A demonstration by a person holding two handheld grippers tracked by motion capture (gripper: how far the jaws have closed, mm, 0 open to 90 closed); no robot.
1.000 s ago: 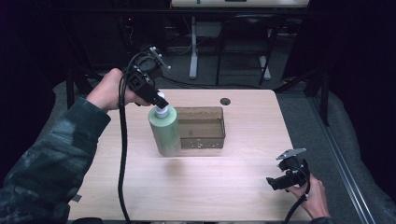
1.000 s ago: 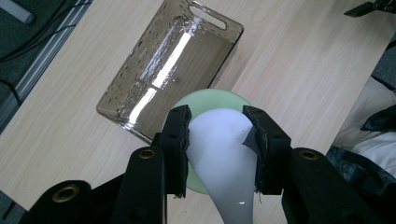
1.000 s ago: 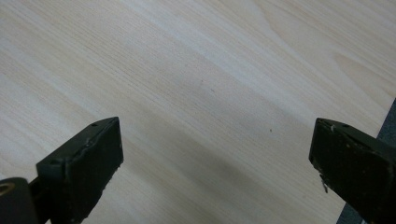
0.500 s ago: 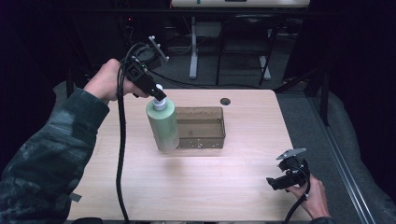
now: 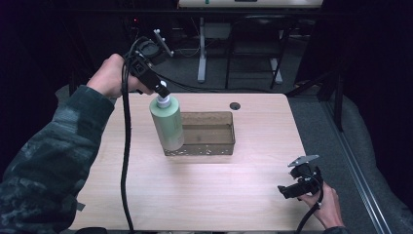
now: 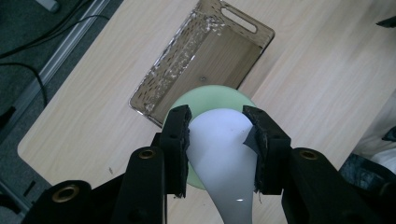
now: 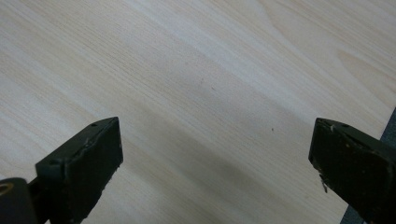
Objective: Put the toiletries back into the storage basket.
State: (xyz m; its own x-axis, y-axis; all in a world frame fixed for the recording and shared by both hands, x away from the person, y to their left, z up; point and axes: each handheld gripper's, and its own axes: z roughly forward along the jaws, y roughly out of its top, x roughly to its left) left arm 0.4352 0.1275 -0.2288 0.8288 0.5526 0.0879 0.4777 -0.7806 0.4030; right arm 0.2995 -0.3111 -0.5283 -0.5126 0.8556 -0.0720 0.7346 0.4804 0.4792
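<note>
Bottle: pale green bottle (image 5: 167, 126), upper left of centre in the high view, tilted, lower end at the tray's left end.
Left gripper: left gripper (image 6: 215, 122) clamped on its white cap (image 6: 219, 144).
Tray: clear brown tray (image 5: 221, 146) on the table (image 5: 204, 195), mid-frame.
Right gripper: right gripper (image 7: 212, 154) at lower right, jaws spread wide, nothing between them.

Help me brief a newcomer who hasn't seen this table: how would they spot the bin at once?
Start at the pale wooden table. Near its middle, toward the far edge, sits a clear brownish bin, open on top. A green bottle with a white cap, held by the left gripper, hangs against its left end; the bin is the only low, see-through box there.
</note>
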